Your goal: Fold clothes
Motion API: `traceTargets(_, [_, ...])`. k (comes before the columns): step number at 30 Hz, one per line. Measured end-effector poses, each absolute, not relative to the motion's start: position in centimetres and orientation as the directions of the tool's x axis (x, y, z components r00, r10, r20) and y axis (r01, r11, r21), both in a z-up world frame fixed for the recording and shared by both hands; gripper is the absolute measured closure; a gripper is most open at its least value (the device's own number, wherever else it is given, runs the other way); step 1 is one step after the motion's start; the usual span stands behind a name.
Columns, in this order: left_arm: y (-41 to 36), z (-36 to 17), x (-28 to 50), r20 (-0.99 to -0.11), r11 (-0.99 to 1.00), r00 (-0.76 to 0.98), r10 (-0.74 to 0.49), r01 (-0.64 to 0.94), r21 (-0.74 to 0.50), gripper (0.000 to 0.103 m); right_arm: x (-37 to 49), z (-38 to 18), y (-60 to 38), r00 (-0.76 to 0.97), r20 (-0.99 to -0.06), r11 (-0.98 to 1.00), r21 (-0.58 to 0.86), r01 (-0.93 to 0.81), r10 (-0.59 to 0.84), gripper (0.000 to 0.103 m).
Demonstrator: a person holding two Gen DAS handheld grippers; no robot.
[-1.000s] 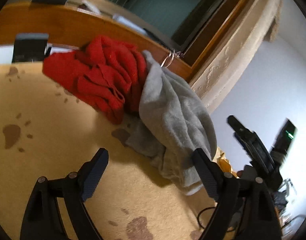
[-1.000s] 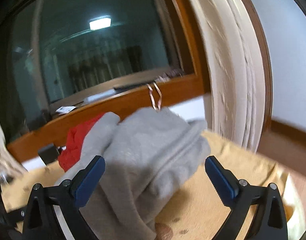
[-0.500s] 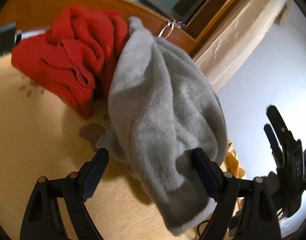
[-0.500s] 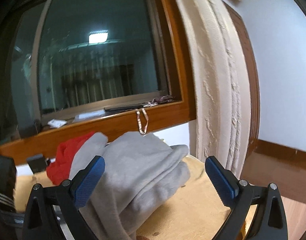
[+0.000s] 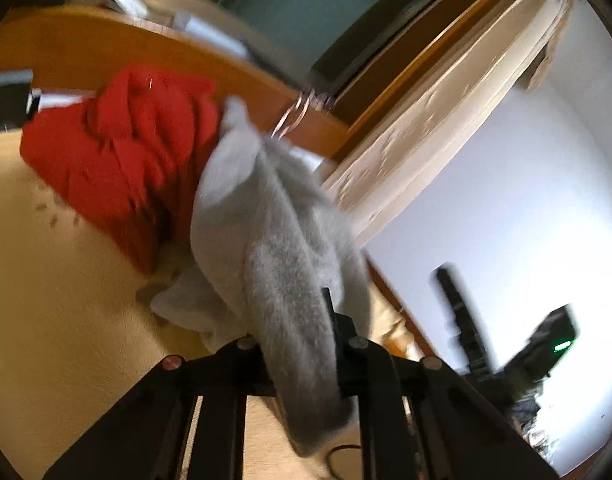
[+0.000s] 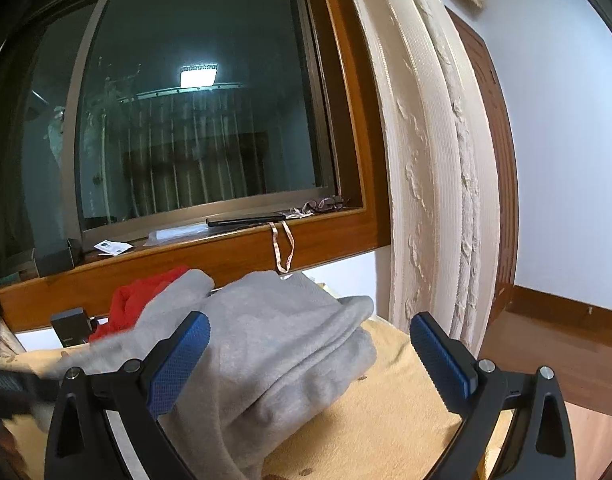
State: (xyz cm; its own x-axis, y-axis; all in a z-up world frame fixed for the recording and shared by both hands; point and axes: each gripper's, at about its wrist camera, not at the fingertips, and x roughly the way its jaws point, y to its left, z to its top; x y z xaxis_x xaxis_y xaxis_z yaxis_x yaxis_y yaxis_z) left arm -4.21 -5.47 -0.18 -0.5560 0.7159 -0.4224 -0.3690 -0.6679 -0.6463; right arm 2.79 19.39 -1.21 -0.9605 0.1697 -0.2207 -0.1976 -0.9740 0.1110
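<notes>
The grey garment [image 5: 282, 240] is a soft, fleecy heap, bunched and creased, lying on a yellow cloth [image 5: 66, 320] under the window [image 6: 194, 112], with a crumpled red garment [image 5: 122, 152] just behind it. The left tool [image 5: 298, 344] has just closed its jaws and now pinches a fold of the grey fabric, which hangs stretched from it. The right tool [image 6: 306, 352] stands wide, holding nothing. Only the right view shows the dark pane and curtain [image 6: 433, 184]; only the left shows the grip.
</notes>
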Motion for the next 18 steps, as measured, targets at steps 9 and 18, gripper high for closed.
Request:
traceTargets(9, [-10.5, 8.2, -0.5, -0.205, -0.573, -0.634, 0.746, -0.454, -0.682, 0.096, 2.4, -1.6, 19.5, -0.958, -0.238, -0.974, 0.116, -0.194, 0.162, 0.001])
traceTargets(18, [-16.2, 17.0, 8.5, 0.035, -0.563, -0.722, 0.691, -0.567, -0.601, 0.096, 2.2, -2.0, 18.7, -0.960, -0.239, -0.981, 0.092, -0.172, 0.146, 0.001])
